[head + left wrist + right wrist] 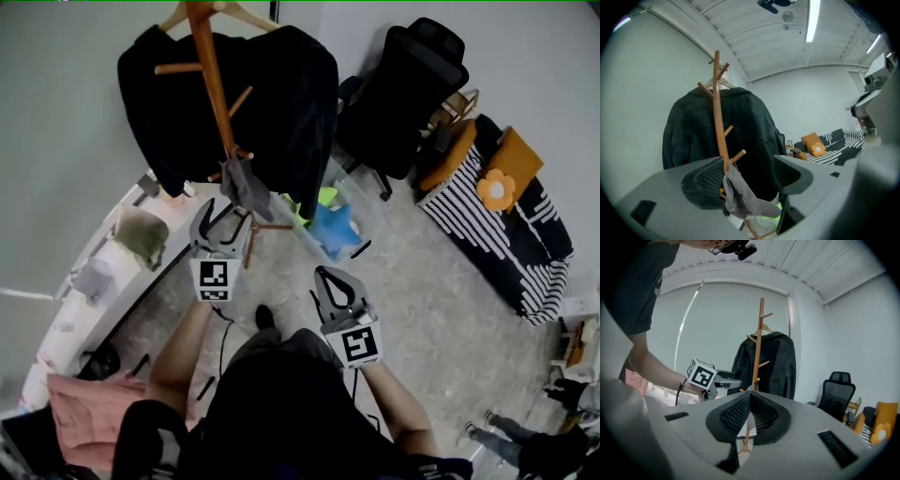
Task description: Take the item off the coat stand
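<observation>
A small grey cloth (246, 187) hangs crumpled from a low peg of the slim wooden coat stand (214, 75), below a black jacket (281, 103) on a hanger. The left gripper (228, 216) is spread wide, with the cloth between its jaws. The right gripper (325, 274) is pressed together on nothing, well back from the stand. The stand's feet rest on a pale speckled floor (422, 272). A clear plastic bin (361, 211) sits just beside it, a black office chair (403, 94) and a black-and-white striped sofa (506, 234) farther off.
</observation>
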A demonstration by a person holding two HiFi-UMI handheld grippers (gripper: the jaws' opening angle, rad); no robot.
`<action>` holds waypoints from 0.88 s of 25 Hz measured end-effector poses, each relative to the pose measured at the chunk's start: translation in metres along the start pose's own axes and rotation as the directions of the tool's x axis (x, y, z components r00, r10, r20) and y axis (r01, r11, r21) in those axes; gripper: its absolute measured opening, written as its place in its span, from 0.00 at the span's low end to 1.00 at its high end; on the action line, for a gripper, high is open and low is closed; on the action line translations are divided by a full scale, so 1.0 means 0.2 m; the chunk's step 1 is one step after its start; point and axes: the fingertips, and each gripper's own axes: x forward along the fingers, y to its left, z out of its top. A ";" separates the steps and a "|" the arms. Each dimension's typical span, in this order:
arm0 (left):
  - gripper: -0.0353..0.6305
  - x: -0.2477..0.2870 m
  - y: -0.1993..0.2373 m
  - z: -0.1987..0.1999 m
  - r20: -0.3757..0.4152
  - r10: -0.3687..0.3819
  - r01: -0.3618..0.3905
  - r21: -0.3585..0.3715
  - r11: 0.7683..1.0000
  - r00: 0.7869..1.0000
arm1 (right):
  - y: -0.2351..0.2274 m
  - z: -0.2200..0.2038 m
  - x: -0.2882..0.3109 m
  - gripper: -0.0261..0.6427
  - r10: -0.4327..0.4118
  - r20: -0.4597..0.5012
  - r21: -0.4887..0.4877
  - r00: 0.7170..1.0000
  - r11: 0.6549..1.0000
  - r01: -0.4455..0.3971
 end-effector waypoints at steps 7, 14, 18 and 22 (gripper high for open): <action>0.54 0.29 0.09 -0.17 -0.080 0.036 -0.034 0.026 0.999 0.996 | -0.10 -0.04 0.17 0.07 0.023 -0.027 0.011 0.999 1.000 -0.023; 0.54 0.50 0.17 -0.28 -0.142 0.101 -0.098 0.030 0.995 0.985 | -0.21 -0.06 0.30 0.07 0.067 -0.039 0.005 0.997 0.998 -0.067; 0.54 0.60 0.17 -0.35 -0.190 0.118 -0.112 0.043 0.993 0.975 | -0.26 -0.07 0.35 0.07 0.086 -0.056 0.003 0.995 0.996 -0.086; 0.54 0.66 0.18 -0.43 -0.251 0.163 -0.147 0.083 0.986 0.954 | -0.28 -0.10 0.38 0.07 0.096 -0.068 0.006 0.993 0.995 -0.096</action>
